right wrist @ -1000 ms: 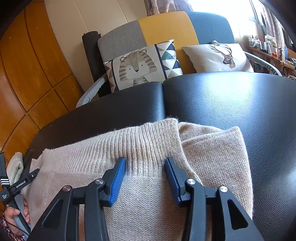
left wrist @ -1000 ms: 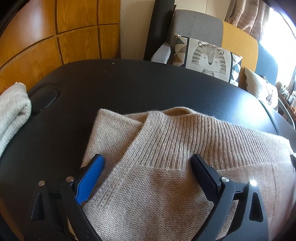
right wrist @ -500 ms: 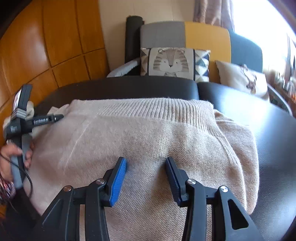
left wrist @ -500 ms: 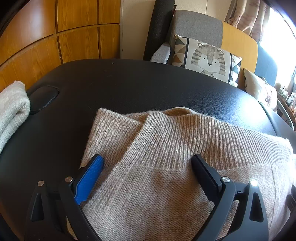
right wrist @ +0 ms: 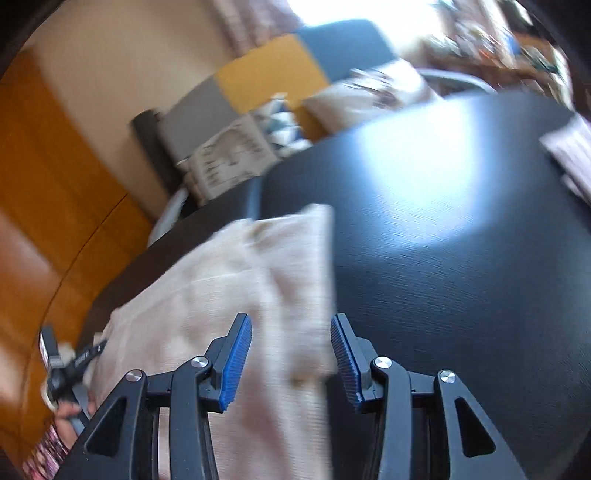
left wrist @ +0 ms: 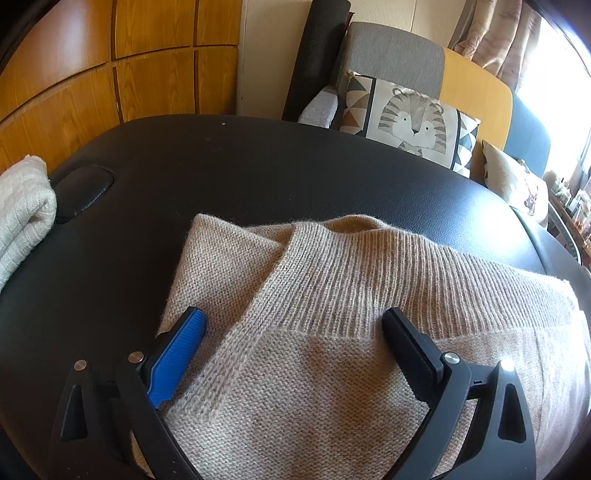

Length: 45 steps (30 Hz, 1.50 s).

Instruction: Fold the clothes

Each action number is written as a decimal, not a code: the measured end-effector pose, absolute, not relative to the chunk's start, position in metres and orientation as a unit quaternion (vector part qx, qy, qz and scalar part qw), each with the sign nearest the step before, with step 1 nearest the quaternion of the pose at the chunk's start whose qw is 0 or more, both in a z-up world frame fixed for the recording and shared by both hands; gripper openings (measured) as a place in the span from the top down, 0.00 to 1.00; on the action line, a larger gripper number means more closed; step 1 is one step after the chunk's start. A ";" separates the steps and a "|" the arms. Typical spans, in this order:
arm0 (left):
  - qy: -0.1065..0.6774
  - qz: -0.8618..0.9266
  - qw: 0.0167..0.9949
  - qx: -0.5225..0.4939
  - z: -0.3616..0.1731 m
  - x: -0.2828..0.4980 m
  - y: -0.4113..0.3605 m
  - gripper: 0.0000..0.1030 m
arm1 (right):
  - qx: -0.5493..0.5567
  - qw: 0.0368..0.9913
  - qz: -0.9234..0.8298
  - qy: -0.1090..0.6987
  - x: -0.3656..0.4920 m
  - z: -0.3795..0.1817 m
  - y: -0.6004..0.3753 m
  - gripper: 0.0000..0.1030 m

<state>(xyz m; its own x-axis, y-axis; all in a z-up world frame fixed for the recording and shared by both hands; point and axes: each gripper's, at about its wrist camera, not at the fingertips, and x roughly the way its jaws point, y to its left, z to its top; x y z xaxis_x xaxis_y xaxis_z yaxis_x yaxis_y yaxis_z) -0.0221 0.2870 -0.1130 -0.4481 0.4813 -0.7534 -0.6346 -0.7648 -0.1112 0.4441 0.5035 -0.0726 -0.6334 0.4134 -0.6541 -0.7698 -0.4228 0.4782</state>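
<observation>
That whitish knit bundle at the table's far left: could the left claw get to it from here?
Probably yes: only bare black table lies between the open left claw, over the beige sweater, and the bundle.

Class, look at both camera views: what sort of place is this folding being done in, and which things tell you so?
Most likely a home living room. A sofa with a tiger-print cushion stands behind the black padded surface, curtains hang by a bright window, and a beige knitted sweater lies on the surface.

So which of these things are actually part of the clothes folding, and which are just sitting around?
Part of the job:
- beige sweater
- left gripper, open over it
- right gripper, open at its edge
- black padded table

Just lying about:
- white knit, already folded
- tiger cushion
- sofa
</observation>
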 end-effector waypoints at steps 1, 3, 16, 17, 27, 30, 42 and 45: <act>0.094 0.846 0.330 -0.409 -0.113 -0.022 0.287 0.05 | -0.226 0.354 0.808 0.414 0.451 -0.078 0.509 0.56; 0.094 0.846 0.329 -0.409 -0.112 -0.023 0.287 0.05 | -0.223 0.331 0.803 0.442 0.460 -0.087 0.517 0.56; 0.093 0.846 0.330 -0.409 -0.113 -0.023 0.286 0.05 | -0.211 0.220 0.829 0.468 0.434 -0.095 0.519 0.51; 0.093 0.846 0.330 -0.409 -0.113 -0.024 0.286 0.05 | -0.215 0.213 0.830 0.469 0.433 -0.095 0.519 0.51; 0.096 0.846 0.328 -0.408 -0.114 -0.023 0.288 0.04 | -0.244 0.157 0.801 0.524 0.452 -0.100 0.522 0.51; 0.095 0.846 0.329 -0.408 -0.114 -0.022 0.287 0.04 | -0.260 0.149 0.799 0.522 0.442 -0.100 0.524 0.51; 0.089 0.845 0.331 -0.410 -0.112 -0.024 0.288 0.04 | -0.251 0.193 0.805 0.503 0.400 -0.105 0.536 0.75; 0.084 0.844 0.330 -0.414 -0.106 -0.021 0.286 0.04 | -0.246 0.204 0.808 0.495 0.402 -0.109 0.535 0.86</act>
<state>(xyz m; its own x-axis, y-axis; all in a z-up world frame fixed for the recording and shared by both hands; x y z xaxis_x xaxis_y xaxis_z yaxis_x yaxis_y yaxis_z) -0.0214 0.2857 -0.1065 -0.4396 0.4887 -0.7536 -0.6272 -0.7676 -0.1319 0.4017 0.5351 -0.1092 -0.7966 0.0856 -0.5984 -0.5722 -0.4262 0.7007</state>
